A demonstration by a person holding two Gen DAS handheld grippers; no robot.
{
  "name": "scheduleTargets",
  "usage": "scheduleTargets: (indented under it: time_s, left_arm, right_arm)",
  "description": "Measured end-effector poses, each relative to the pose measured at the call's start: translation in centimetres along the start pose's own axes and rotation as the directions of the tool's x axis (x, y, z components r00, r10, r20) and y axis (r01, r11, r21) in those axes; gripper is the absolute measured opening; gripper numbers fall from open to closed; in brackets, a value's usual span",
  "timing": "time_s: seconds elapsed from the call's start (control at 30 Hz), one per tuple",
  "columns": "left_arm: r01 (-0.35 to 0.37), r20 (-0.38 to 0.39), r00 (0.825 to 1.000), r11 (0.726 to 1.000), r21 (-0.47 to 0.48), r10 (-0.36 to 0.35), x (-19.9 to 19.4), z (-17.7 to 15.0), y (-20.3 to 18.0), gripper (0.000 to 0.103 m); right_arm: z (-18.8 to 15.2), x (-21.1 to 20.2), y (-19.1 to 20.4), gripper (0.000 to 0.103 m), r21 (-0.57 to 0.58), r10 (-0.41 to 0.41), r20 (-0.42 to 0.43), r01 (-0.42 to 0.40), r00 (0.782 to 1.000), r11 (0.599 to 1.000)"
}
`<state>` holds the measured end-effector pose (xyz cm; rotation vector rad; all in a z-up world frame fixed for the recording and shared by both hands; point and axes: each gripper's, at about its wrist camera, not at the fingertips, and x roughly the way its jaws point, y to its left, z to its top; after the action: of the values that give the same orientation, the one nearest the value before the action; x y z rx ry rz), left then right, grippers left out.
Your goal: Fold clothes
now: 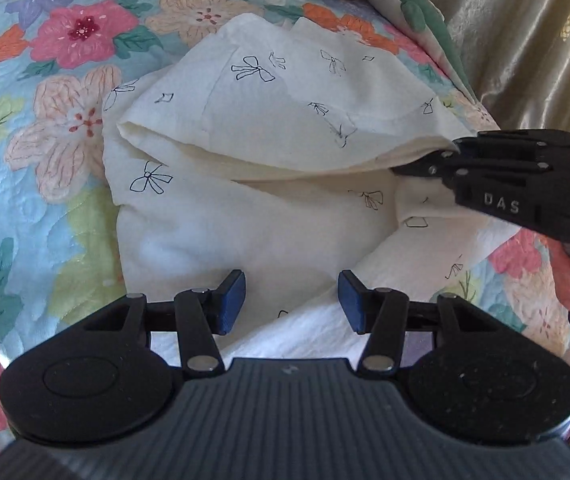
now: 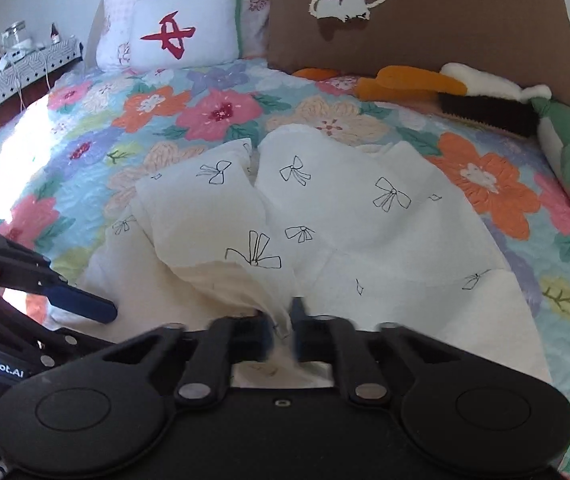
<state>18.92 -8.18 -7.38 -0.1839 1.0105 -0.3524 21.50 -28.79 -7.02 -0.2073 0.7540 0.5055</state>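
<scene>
Plush toys point(image 2: 485, 96) and pillow point(image 2: 181, 32) bound the quilt's point(image 2: 85, 128) far edge.

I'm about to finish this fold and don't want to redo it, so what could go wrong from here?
1. The right tongs pinch only a thin edge of the white bow-print garment; it might slip out mid-fold.
2. The left tongs are open and hold nothing, so the lower layer is unpinned and may drag along.
3. The lifted flap sags and is creased in the middle, so it could land wrinkled on the floral quilt.
</scene>
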Motion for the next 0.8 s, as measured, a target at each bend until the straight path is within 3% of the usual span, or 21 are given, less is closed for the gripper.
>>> scheduleTargets:
  time_s: [0.07, 0.13, 0.27, 0.4, 0.47, 0.57, 0.63, 0.67, 0.8]
  left_arm:
    - [0.006, 0.002, 1.0, 1.0, -0.003, -0.006, -0.1, 0.1, -0.1, 0.051]
    - [0.002, -0.007, 1.0, 1.0, 0.013, -0.002, -0.2, 0.2, -0.5, 0.053]
    - [-0.007, -0.01, 1.0, 0.999, 0.053, 0.008, -0.5, 0.6, -1.7, 0.056]
    - [0.037, -0.033, 0.999, 0.999, 0.027, -0.036, 0.1, 0.7, -2.0, 0.056]
    - [0.027, -0.04, 0.999, 0.999, 0.028, -0.026, 0.5, 0.6, -2.0, 0.056]
    - [0.012, -0.054, 0.998, 0.999, 0.03, -0.01, 1.1, 0.3, -2.1, 0.056]
    - [0.002, -0.081, 0.997, 1.0, 0.031, 0.0, 1.4, 0.1, -1.9, 0.056]
    - [0.002, -0.087, 0.996, 0.999, 0.032, 0.001, 1.5, 0.0, -1.9, 0.055]
    - [-0.004, -0.099, 0.995, 0.999, 0.048, 0.009, 1.4, -0.4, -1.8, 0.055]
  right_arm:
    - [0.1, -1.4, -0.9, 0.004, 0.034, -0.02, 0.038, 0.019, 0.999, 0.999]
    - [0.0, -3.2, -3.0, 0.003, 0.164, 0.037, 0.047, -0.044, 0.998, 0.986]
    - [-2.1, -4.3, -7.1, 0.003, 0.411, 0.072, 0.04, -0.082, 0.997, 0.908]
    - [-2.9, -3.0, -8.9, 0.002, 0.431, -0.011, -0.024, 0.02, 1.0, 0.902]
    - [-3.3, -2.6, -10.1, 0.002, 0.485, 0.042, -0.03, -0.022, 0.999, 0.874]
    - [-3.4, -2.9, -10.1, 0.015, 0.527, 0.104, -0.001, -0.087, 0.995, 0.846]
    - [-3.3, -3.0, -9.5, 0.059, 0.519, 0.133, 0.0, -0.113, 0.991, 0.847]
    - [-3.3, -2.9, -9.1, 0.064, 0.508, 0.138, -0.009, -0.114, 0.99, 0.854]
    - [-3.4, -1.7, -8.1, 0.066, 0.491, 0.159, -0.099, -0.091, 0.982, 0.866]
